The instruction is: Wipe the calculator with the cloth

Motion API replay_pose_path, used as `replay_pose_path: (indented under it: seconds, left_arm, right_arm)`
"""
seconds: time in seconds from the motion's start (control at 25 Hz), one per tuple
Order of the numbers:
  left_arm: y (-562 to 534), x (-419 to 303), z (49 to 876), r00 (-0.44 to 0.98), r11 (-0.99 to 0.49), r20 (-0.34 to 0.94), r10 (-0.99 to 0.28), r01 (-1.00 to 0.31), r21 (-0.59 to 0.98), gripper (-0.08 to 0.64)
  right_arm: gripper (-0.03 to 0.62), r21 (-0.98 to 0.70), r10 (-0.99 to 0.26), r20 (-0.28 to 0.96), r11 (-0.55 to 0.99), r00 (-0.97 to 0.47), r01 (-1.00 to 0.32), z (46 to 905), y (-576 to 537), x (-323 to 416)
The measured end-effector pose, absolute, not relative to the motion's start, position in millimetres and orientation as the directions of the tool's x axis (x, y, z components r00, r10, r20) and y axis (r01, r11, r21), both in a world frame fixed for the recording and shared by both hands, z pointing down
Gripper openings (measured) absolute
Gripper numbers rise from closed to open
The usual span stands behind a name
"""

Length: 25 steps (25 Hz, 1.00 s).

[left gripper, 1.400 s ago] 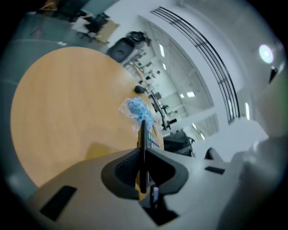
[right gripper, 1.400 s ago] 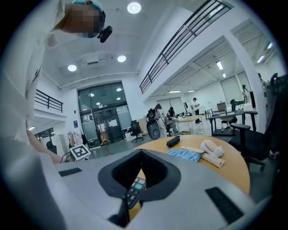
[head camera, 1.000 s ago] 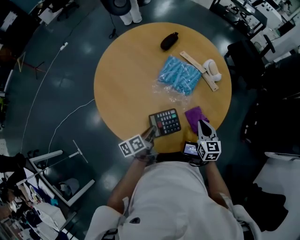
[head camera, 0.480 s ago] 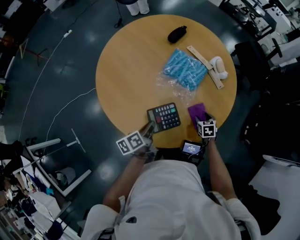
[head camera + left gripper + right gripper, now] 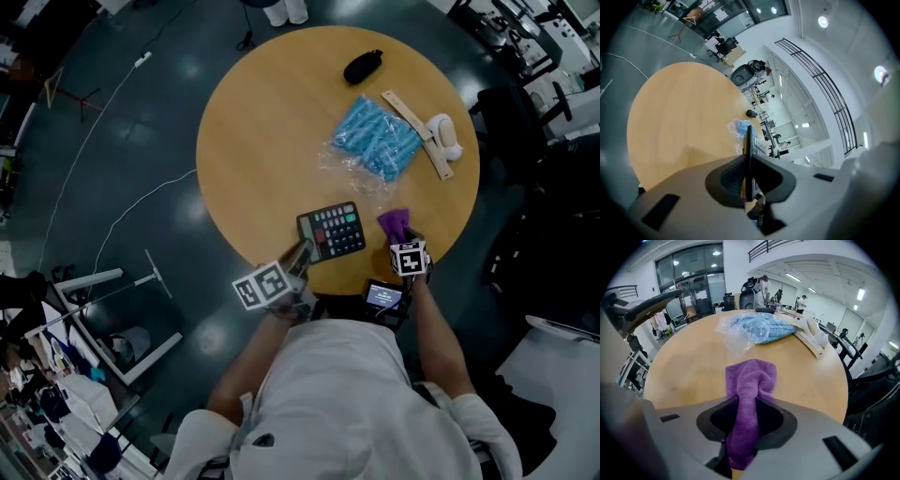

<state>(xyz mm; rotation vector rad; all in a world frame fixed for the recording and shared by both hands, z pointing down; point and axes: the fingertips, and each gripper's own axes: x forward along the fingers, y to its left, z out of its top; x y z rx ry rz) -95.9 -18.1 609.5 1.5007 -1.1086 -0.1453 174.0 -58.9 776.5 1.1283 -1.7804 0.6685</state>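
A dark calculator [image 5: 330, 232] lies near the front edge of the round wooden table [image 5: 253, 122]. My left gripper [image 5: 302, 256] is shut on its near left edge; in the left gripper view the calculator [image 5: 748, 140] shows edge-on, clamped in my left gripper [image 5: 748, 174]. A purple cloth [image 5: 393, 223] lies bunched to the calculator's right. My right gripper [image 5: 400, 238] points steeply down on it. Its jaws have just been closing, and in the right gripper view the cloth [image 5: 751, 380] is pinched in my right gripper [image 5: 746, 420].
A blue packet in clear plastic [image 5: 377, 141] lies behind the cloth. Farther back are a black pouch [image 5: 363, 66] and a wooden strip [image 5: 412, 129] with a white object [image 5: 442, 137]. A small lit screen [image 5: 382, 297] sits at the person's waist. The table edge runs just under both grippers.
My right gripper has come down onto the purple cloth and closed on it; the cloth went from lying flat to bunched. The left gripper has stayed on the calculator.
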Motion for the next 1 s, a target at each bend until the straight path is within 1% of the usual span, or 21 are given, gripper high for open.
replay_pose_path:
  seconds: [0.12,0.24,0.36,0.44,0.52,0.6,0.72,0.84,1.0]
  left_arm:
    - [-17,-96,606,0.539,0.153,0.476,-0.695,-0.536,0.83,0.044]
    - [-16,-96,601,0.536,0.15,0.466,-0.704,-0.529,0.835,0.044]
    - [-18,-98,595,0.526,0.142,0.455,-0.718,-0.529,0.836,0.044]
    - [-20,-97,591,0.523,0.131,0.448,-0.725,-0.535,0.835,0.044]
    - [-24,-95,586,0.523,0.115,0.436,-0.732,-0.536,0.836,0.044]
    - [-28,-92,580,0.52,0.099,0.418,-0.745,-0.533,0.84,0.044]
    - [-34,-85,566,0.511,0.07,0.391,-0.765,-0.537,0.841,0.044]
    - [-36,-73,553,0.511,0.042,0.369,-0.776,-0.541,0.84,0.044]
    - [-36,-68,538,0.517,0.013,0.332,-0.789,-0.526,0.85,0.044]
  right_arm:
    - [0.092,0.013,-0.423,0.883,0.45,-0.201,-0.893,771,-60,171]
    - [0.083,-0.008,-0.488,0.836,0.446,-0.25,-0.895,737,-65,171]
    - [0.083,-0.01,-0.58,0.748,0.474,-0.321,-0.88,664,-70,159]
    - [0.081,0.012,-0.643,0.66,0.526,-0.388,-0.851,598,-66,138]
    - [0.081,0.032,-0.668,0.577,0.593,-0.47,-0.804,538,-56,105]
    - [0.081,0.039,-0.653,0.525,0.659,-0.546,-0.751,499,-43,67]
    - [0.081,0.034,-0.612,0.502,0.72,-0.611,-0.693,479,-30,18]
    - [0.081,0.037,-0.583,0.52,0.746,-0.625,-0.665,482,-23,-12]
    - [0.081,0.068,-0.568,0.566,0.754,-0.597,-0.653,492,-18,-27]
